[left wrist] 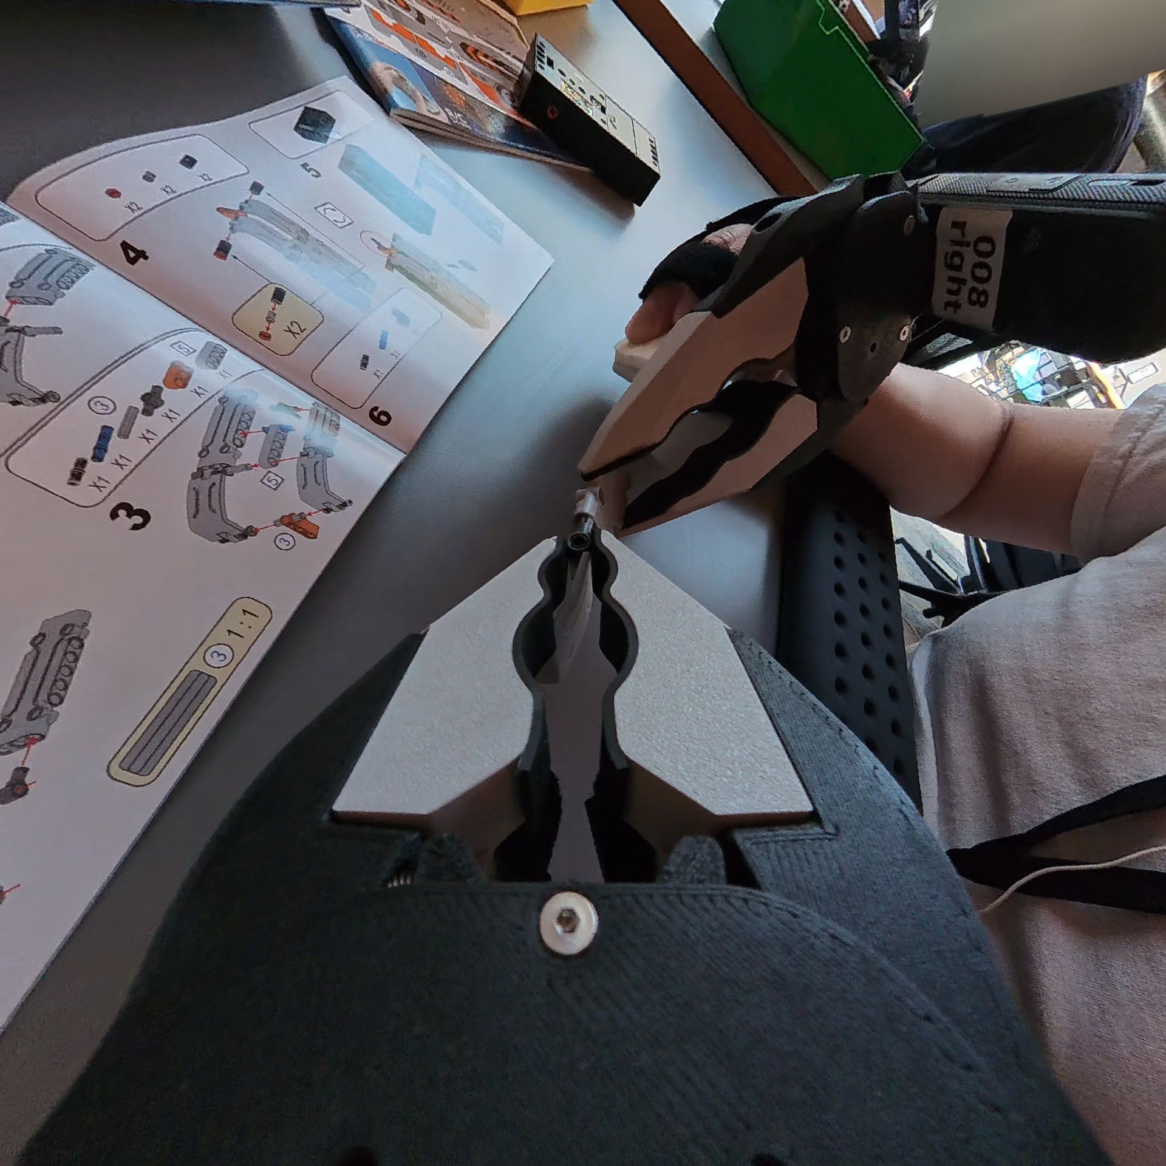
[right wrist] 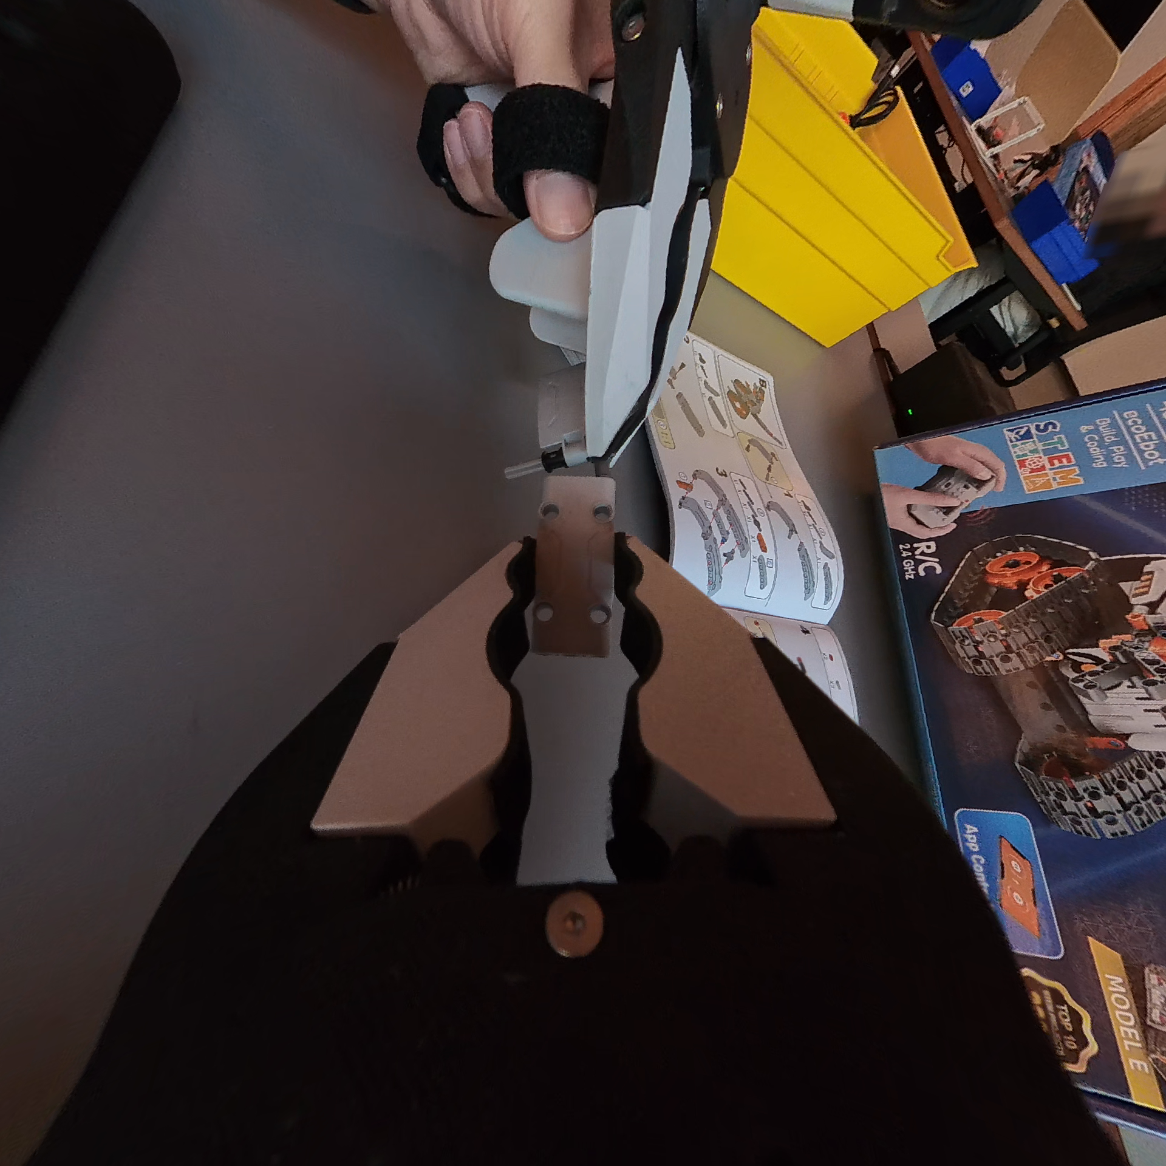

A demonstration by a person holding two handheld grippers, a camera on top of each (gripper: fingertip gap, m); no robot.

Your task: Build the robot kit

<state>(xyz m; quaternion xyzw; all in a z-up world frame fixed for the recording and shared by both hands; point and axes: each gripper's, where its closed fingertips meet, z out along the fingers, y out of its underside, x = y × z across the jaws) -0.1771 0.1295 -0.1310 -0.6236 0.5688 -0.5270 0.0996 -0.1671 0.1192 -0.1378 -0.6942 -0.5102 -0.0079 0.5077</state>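
My left gripper [left wrist: 577, 550] is shut on a curved grey building part [left wrist: 571, 621]. A black pin [left wrist: 579, 541] with a short grey axle stands out past its fingertips. My right gripper [right wrist: 574, 544] is shut on a flat grey panel with round holes [right wrist: 573, 580]. The two grippers meet tip to tip above the grey table [right wrist: 252, 441]. In the right wrist view the left gripper [right wrist: 599, 455] comes down from above, and its pin and axle [right wrist: 536, 468] sit just beyond the panel's far edge. In the left wrist view the right gripper [left wrist: 602, 508] reaches in from the right.
An open instruction booklet [left wrist: 221, 378] lies to the left and also shows in the right wrist view [right wrist: 744, 524]. A blue printed kit box [right wrist: 1041, 694], a yellow bin [right wrist: 820, 208], a small black box [left wrist: 587, 132] and a green box [left wrist: 814, 88] are around. A perforated black armrest [left wrist: 845, 606] is at the table edge. The tips of both grippers are at nearly the same place.
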